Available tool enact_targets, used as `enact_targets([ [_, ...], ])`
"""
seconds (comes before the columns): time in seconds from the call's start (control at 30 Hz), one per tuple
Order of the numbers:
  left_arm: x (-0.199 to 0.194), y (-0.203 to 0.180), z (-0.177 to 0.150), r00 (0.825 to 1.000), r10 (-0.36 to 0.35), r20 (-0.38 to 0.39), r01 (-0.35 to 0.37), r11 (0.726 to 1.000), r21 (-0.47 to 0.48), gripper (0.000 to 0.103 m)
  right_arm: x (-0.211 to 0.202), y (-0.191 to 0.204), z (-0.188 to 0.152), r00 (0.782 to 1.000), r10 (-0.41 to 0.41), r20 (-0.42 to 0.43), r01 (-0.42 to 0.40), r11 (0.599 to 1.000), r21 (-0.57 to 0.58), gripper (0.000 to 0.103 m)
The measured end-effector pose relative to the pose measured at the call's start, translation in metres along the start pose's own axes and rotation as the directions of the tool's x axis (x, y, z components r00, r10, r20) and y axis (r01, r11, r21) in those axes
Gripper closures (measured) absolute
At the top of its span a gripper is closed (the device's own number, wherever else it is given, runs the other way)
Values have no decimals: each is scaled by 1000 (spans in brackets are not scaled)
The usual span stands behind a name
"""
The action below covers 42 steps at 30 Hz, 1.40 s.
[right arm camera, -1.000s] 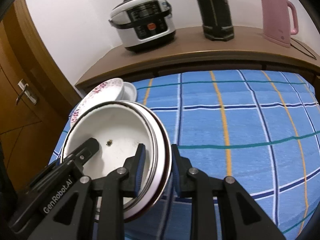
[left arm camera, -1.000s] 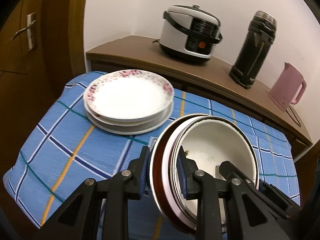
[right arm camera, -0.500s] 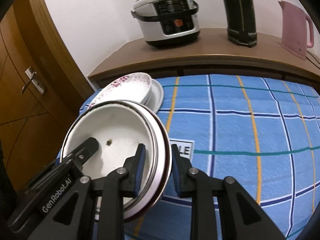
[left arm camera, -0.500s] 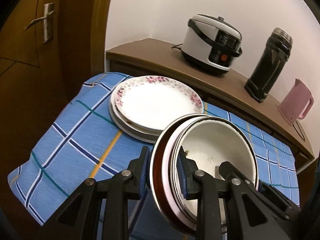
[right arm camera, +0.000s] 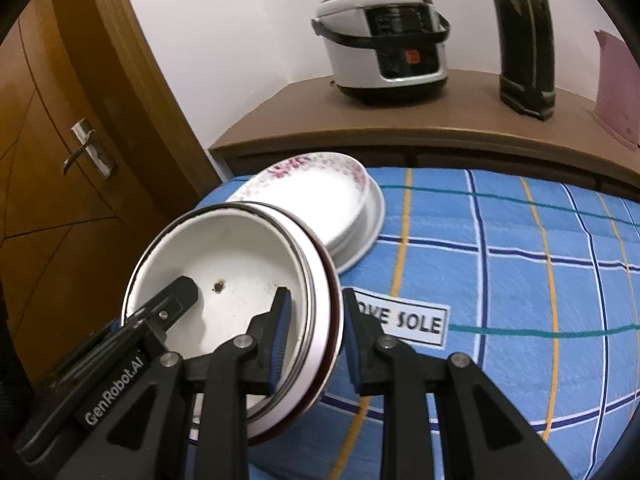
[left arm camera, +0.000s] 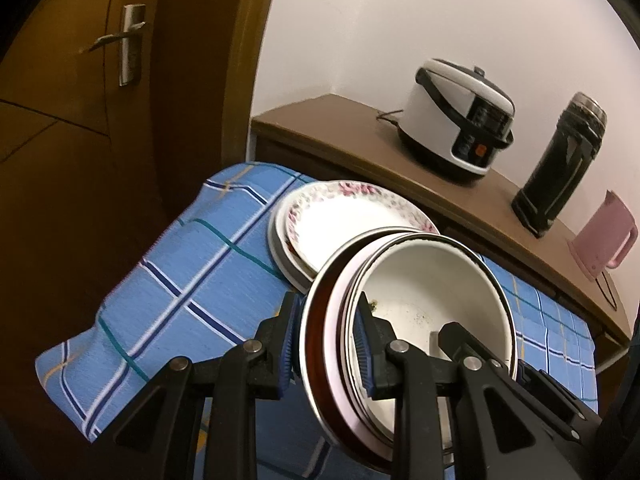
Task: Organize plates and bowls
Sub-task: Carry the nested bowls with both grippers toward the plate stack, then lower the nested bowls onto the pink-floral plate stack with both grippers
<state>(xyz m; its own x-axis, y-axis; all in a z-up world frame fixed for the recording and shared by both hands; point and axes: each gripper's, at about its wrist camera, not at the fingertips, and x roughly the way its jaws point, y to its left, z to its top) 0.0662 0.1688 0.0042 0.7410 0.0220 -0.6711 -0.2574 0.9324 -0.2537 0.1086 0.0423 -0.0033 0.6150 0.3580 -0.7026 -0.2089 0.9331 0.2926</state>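
A stack of nested white bowls (left arm camera: pixel 432 300) with dark rims is held between both grippers above the blue checked tablecloth (left arm camera: pixel 168 300). My left gripper (left arm camera: pixel 326 344) is shut on the stack's left rim. My right gripper (right arm camera: pixel 314 334) is shut on the stack's right rim (right arm camera: pixel 320 300). The inner bowl (right arm camera: pixel 224 276) has small food specks. A stack of flower-rimmed plates (left arm camera: pixel 344 220) sits on the cloth just beyond the bowls; it also shows in the right wrist view (right arm camera: pixel 320 196).
A wooden sideboard (right arm camera: pixel 400 136) behind the table carries a rice cooker (right arm camera: pixel 384 44), a black flask (right arm camera: pixel 524 36) and a pink kettle (left arm camera: pixel 600 240). A wooden door (left arm camera: pixel 80 100) stands at the left. A cloth label (right arm camera: pixel 408 320) lies near the bowls.
Both grippers have carried the bowl stack left and toward the plates. The bowls now overlap the near edge of the plate stack in view.
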Motion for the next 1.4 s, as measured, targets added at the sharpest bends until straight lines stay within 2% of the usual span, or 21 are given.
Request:
enact_targets([
  [0.4, -5, 19, 20, 999, 20, 35, -19, 999, -34, 74, 5, 28, 16, 999, 32, 16, -32, 998, -47, 78],
  [0.77, -1, 23, 40, 998, 23, 57, -21, 999, -39, 74, 11, 37, 36, 998, 44, 37, -41, 997, -64, 78],
  [1.4, 33, 14, 75, 998, 0, 58, 3, 999, -46, 74, 36, 34, 77, 998, 29, 57, -25, 998, -59, 78],
])
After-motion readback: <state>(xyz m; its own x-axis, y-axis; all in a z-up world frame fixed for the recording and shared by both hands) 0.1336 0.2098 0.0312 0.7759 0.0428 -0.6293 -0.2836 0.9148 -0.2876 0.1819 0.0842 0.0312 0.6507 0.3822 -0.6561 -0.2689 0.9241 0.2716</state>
